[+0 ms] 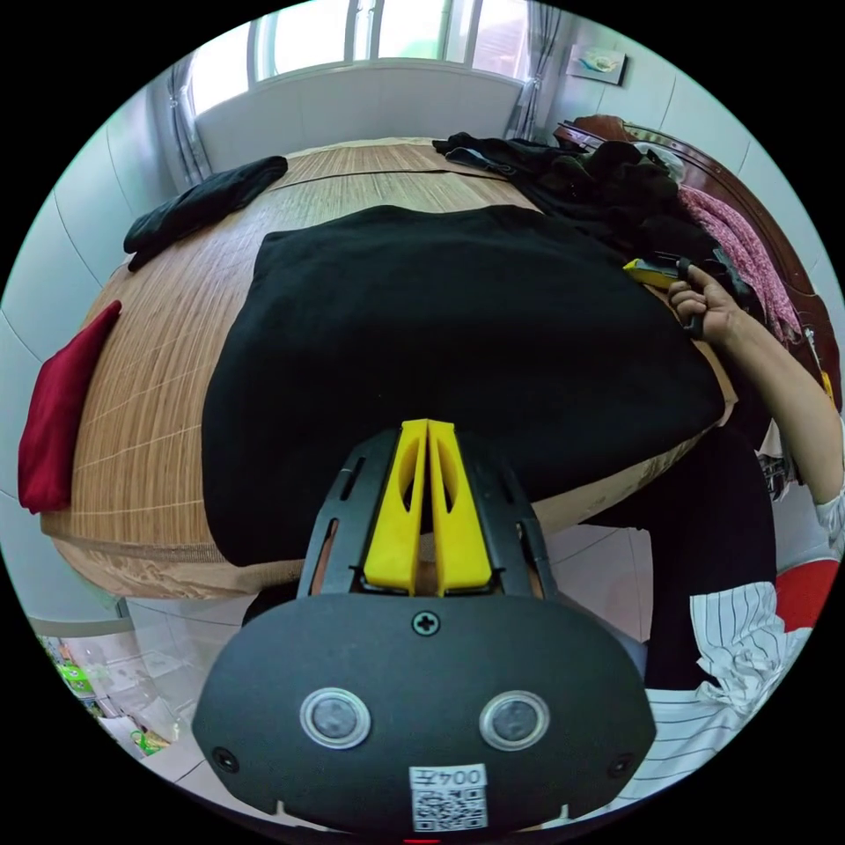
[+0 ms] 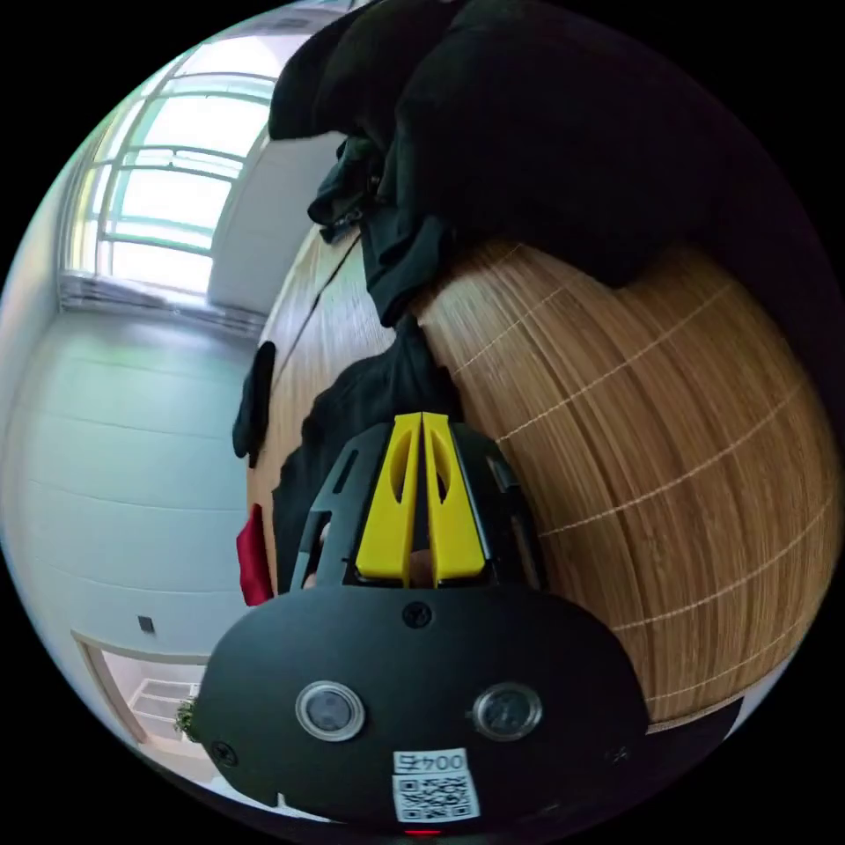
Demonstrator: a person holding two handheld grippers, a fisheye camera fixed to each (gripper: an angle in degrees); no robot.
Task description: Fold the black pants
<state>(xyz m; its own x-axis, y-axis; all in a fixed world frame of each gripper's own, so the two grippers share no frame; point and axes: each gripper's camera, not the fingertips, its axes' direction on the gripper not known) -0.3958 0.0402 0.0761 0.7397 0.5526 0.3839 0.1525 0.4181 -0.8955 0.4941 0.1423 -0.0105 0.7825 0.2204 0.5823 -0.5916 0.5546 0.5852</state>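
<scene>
The wide black pants [image 1: 458,352] are a soft, matt cloth that soaks up the window light, lying over a woven bamboo mat [image 1: 158,370] of thin tan slats, smooth with a low sheen and crossed by pale stitch lines. A folded dark red cloth [image 1: 57,422] beside it looks dull and slightly fuzzy. The heap of black clothes [image 1: 607,185] is the same lightless fabric, next to a nubbly pink textile [image 1: 744,246]. The left gripper [image 1: 427,427] has smooth yellow plastic jaws on a matt black plastic body; the right gripper [image 2: 421,421] matches it.
</scene>
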